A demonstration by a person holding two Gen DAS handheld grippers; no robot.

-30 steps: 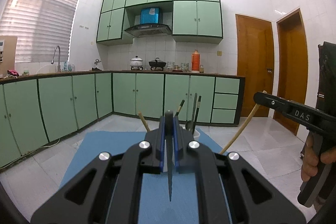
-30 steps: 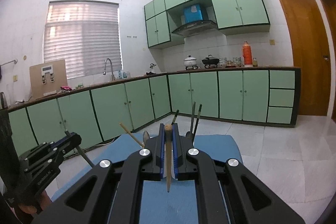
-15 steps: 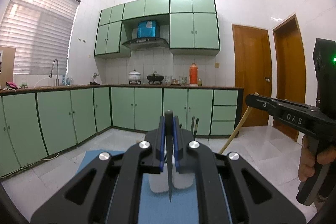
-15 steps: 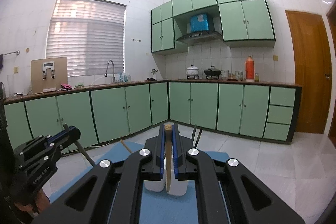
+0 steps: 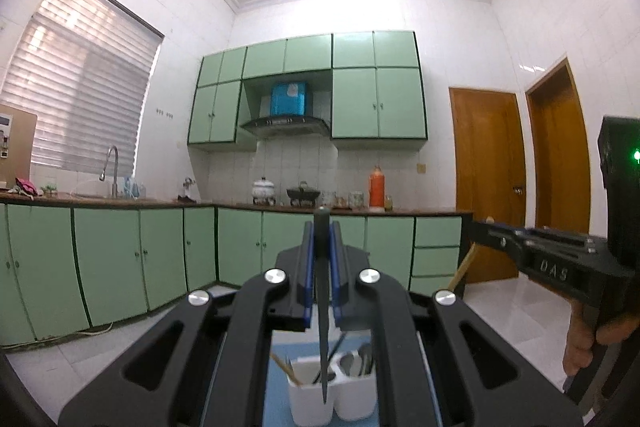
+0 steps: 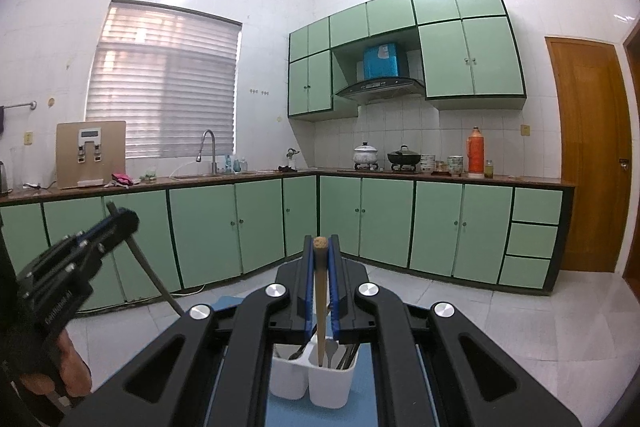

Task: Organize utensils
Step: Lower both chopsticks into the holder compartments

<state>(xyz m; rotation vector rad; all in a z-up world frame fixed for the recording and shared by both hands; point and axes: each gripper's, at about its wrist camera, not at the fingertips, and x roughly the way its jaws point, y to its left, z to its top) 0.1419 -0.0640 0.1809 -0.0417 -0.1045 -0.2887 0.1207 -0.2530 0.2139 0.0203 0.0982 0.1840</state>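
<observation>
My left gripper [image 5: 322, 239] is shut on a thin dark utensil [image 5: 323, 331] that hangs upright, its pointed end down. Its tip shows over the white two-compartment holder [image 5: 308, 407] on the blue mat [image 5: 276, 391]. A wooden stick and several metal utensils stand in that holder. My right gripper [image 6: 320, 251] is shut on a wooden chopstick [image 6: 320, 307], also upright, with its lower end over the holder [image 6: 292, 383]. In each wrist view the other gripper shows at the side: the right gripper [image 5: 482, 227] with its chopstick [image 5: 462, 269], the left gripper [image 6: 124, 221] with its dark utensil [image 6: 154, 273].
Green base cabinets [image 6: 436, 227] under a dark counter run along two walls, with pots and a red flask on top. Wooden doors [image 5: 486, 183] stand at the right. White tiled floor surrounds the mat. A person's hand [image 5: 580, 339] holds the right gripper's handle.
Both grippers have risen and the left one has tilted upward, each keeping its utensil. The holder, earlier hidden behind the fingers, now shows low in both views.
</observation>
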